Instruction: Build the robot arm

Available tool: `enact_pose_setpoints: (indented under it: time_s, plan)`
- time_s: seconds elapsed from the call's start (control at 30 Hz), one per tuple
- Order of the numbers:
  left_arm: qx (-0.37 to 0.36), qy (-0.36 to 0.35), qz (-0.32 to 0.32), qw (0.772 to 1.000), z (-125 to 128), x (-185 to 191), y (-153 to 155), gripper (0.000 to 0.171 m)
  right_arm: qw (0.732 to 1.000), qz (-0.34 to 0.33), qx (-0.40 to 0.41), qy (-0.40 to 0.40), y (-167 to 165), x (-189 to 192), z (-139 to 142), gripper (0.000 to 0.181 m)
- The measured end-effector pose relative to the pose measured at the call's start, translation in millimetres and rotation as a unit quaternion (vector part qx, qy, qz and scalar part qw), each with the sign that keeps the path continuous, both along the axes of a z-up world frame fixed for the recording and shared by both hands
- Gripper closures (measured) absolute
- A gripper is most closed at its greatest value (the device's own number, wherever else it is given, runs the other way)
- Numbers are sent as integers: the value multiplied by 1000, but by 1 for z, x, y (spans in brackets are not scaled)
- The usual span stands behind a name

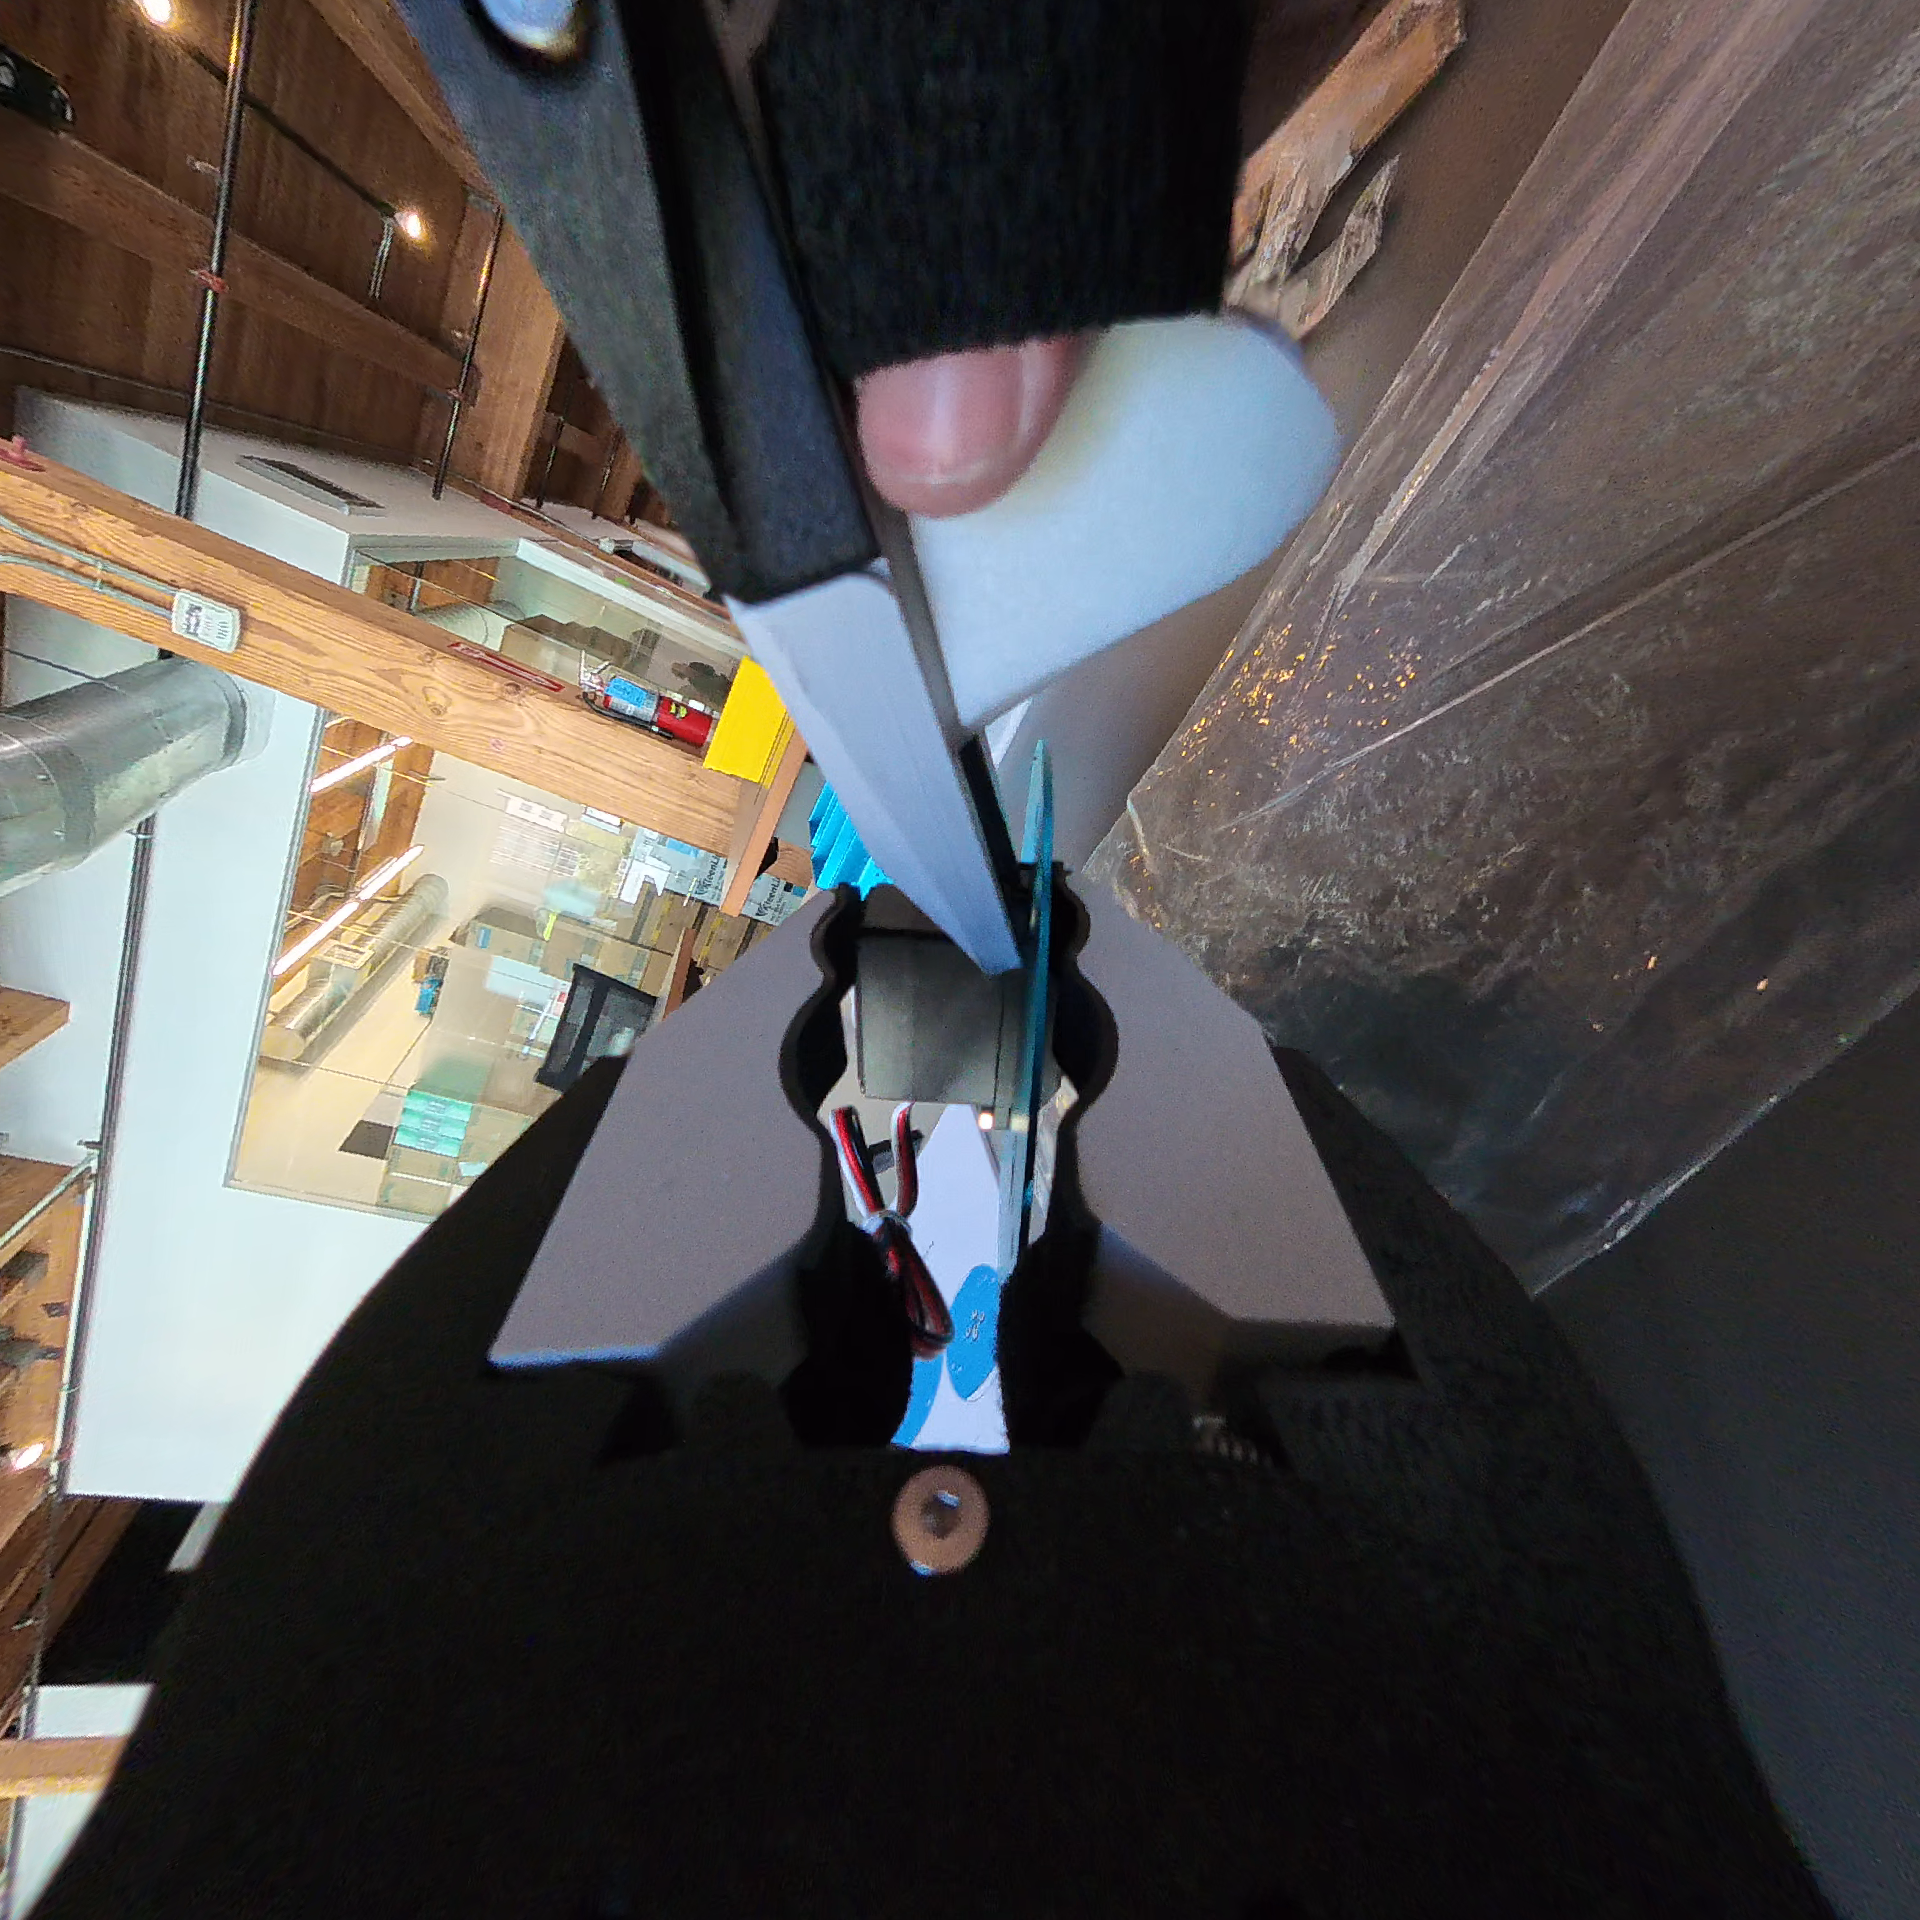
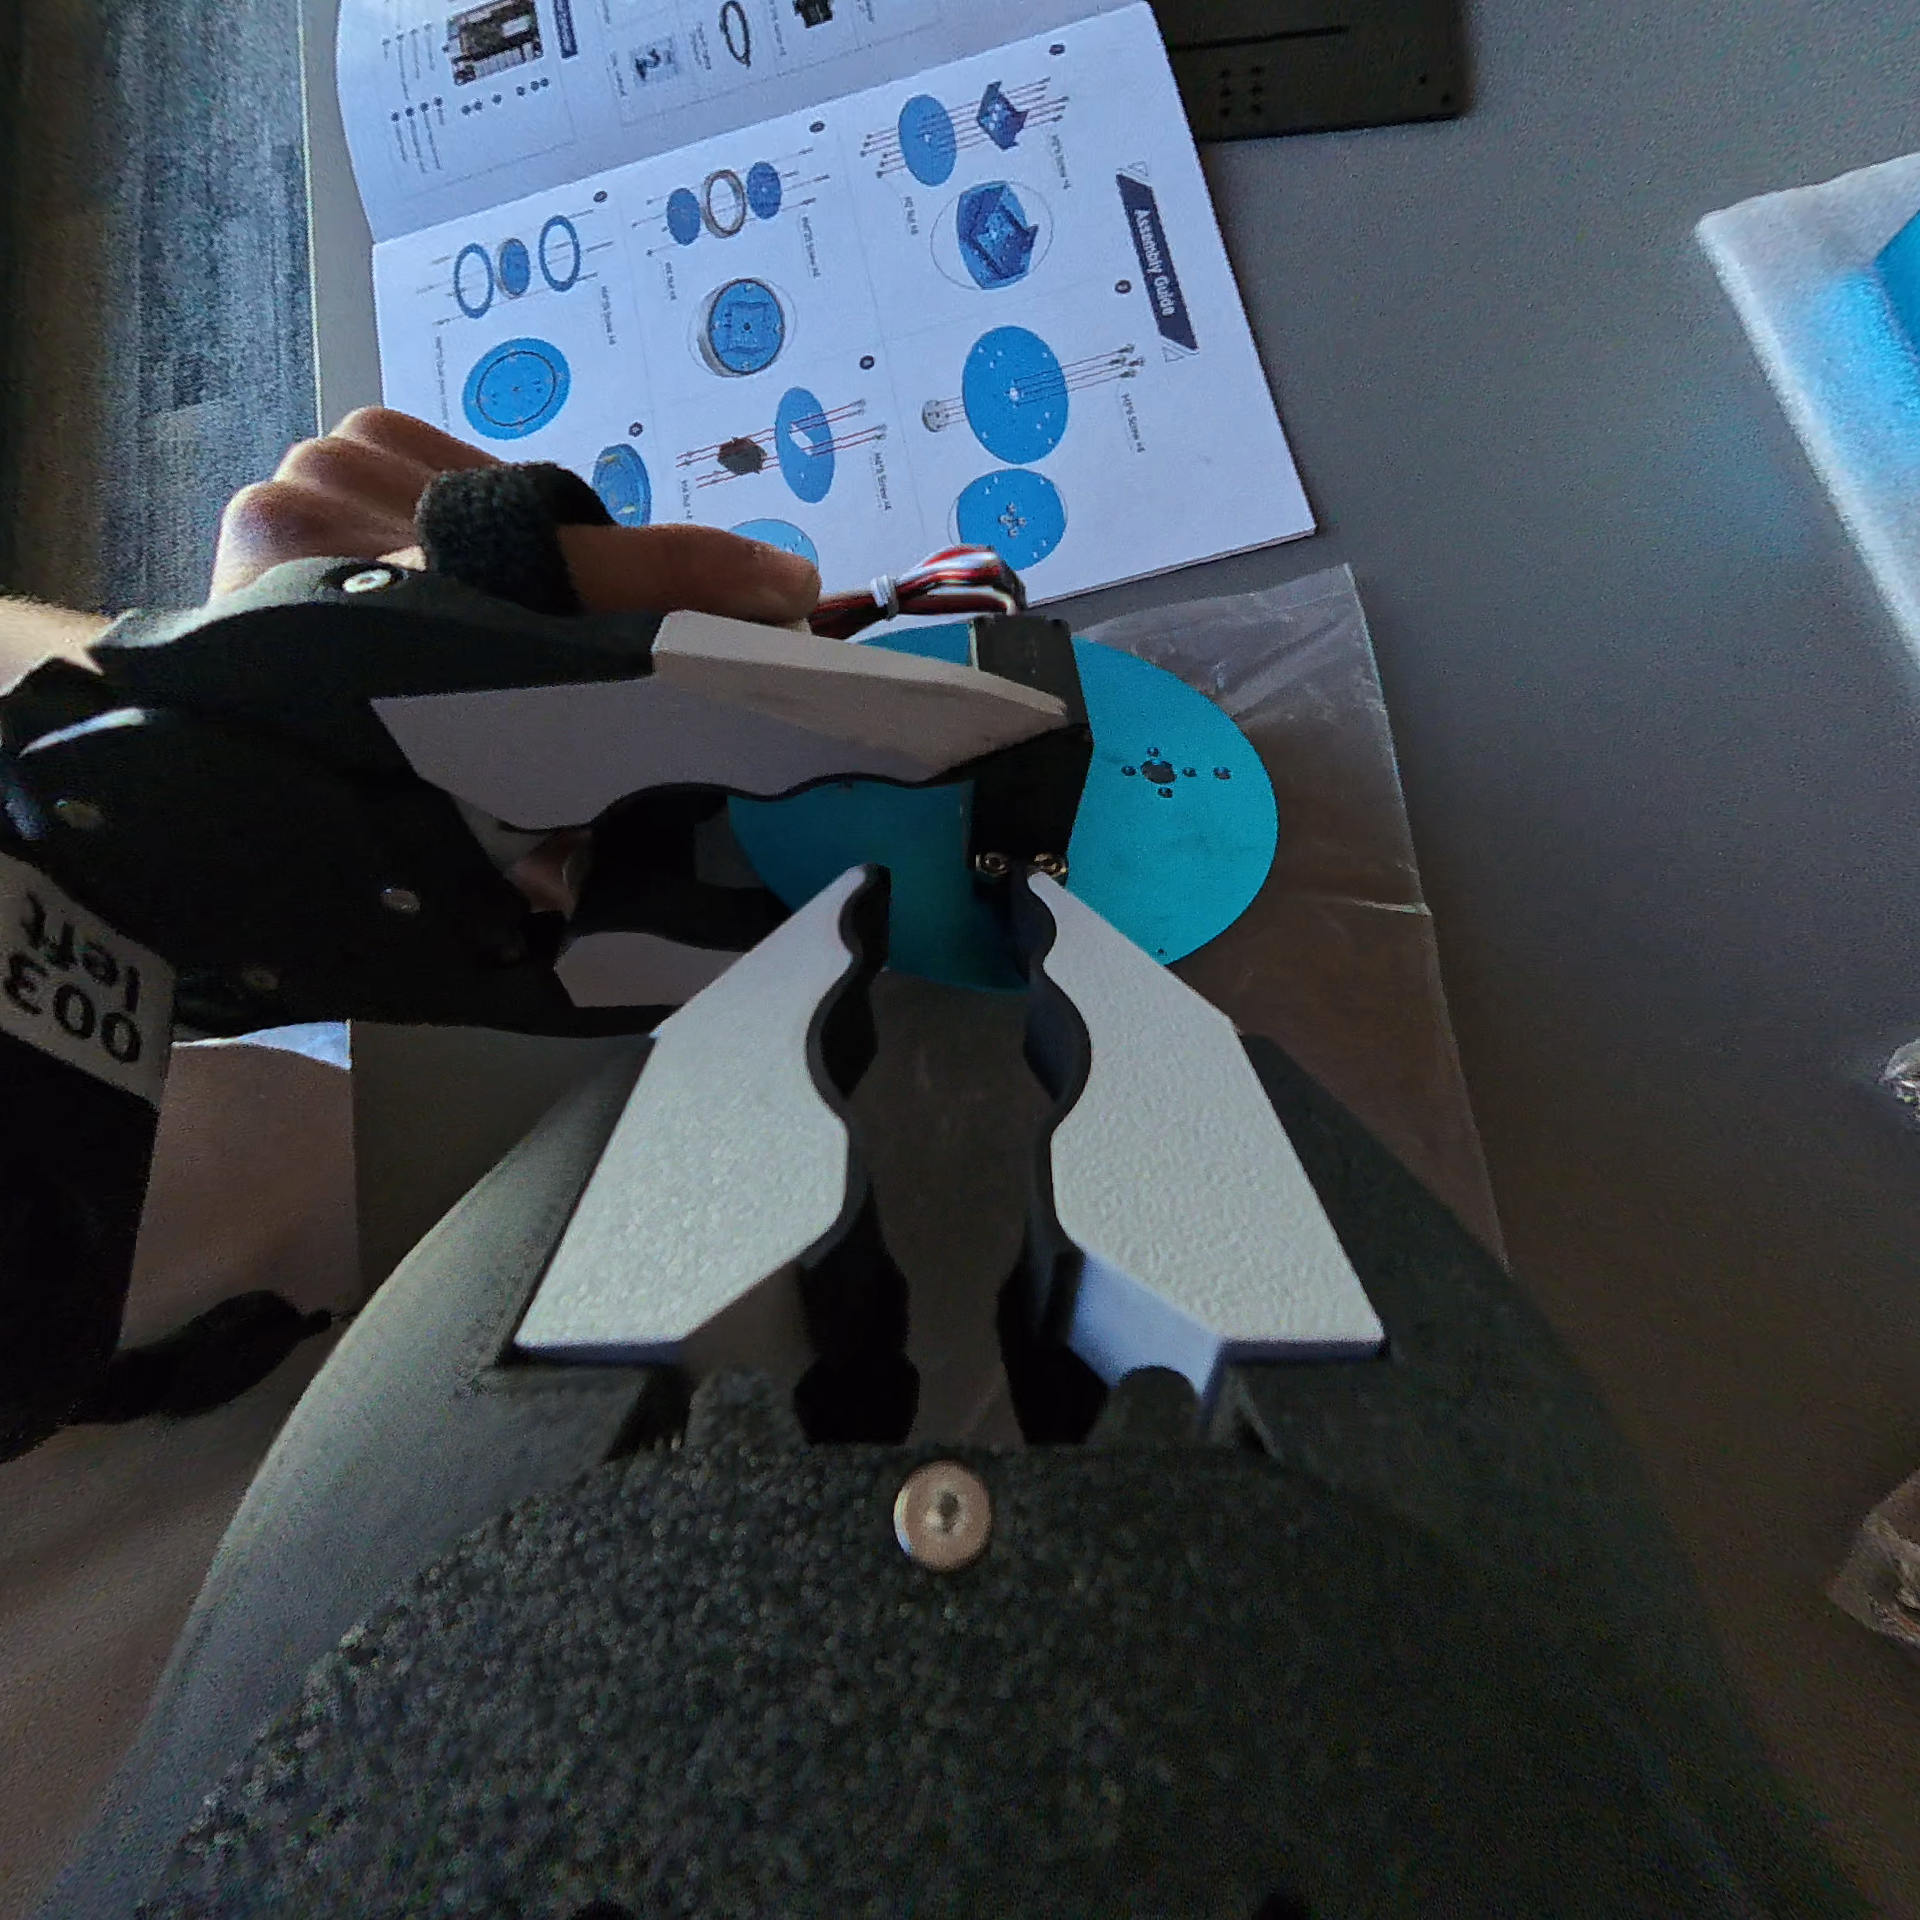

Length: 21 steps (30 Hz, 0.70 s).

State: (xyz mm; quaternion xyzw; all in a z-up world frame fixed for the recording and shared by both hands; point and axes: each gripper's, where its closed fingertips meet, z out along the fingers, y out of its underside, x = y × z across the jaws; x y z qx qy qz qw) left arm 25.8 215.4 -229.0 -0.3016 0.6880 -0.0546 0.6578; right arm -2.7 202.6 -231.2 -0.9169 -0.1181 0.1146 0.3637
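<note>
Clamping the blue disc (image 2: 1174, 821) with its servo, the left hand-held gripper (image 2: 1039, 748) meets the right hand-held gripper (image 2: 951, 883) (parted, just beside).

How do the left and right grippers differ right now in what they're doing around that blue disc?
The left gripper is shut on the black servo mounted on the blue disc; the right gripper is open and holds nothing. The left one reaches in from the side, its jaws clamping the servo body, while the right one's jaws stand apart at the servo's near end. Both have white fingers on black bodies and meet at the same disc.
</note>
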Motion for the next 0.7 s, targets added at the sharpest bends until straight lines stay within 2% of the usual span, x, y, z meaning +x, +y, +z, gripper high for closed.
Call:
enact_pose_setpoints:
  time_s: [0.27,0.5,0.6,0.7]
  plan:
    - [-10,11,8,1000,-6,-2,0,136,1000,-16,-3,5,2,0,-5,162]
    - [-12,-5,-3,1000,-1,-3,-7,136,999,-9,16,35,1,13,11,165]
    - [-11,-9,-6,1000,0,-5,-9,136,999,1,42,-14,4,22,12,157]
    - [-10,-13,-13,1000,0,-5,-12,136,999,20,30,-17,5,15,1,149]
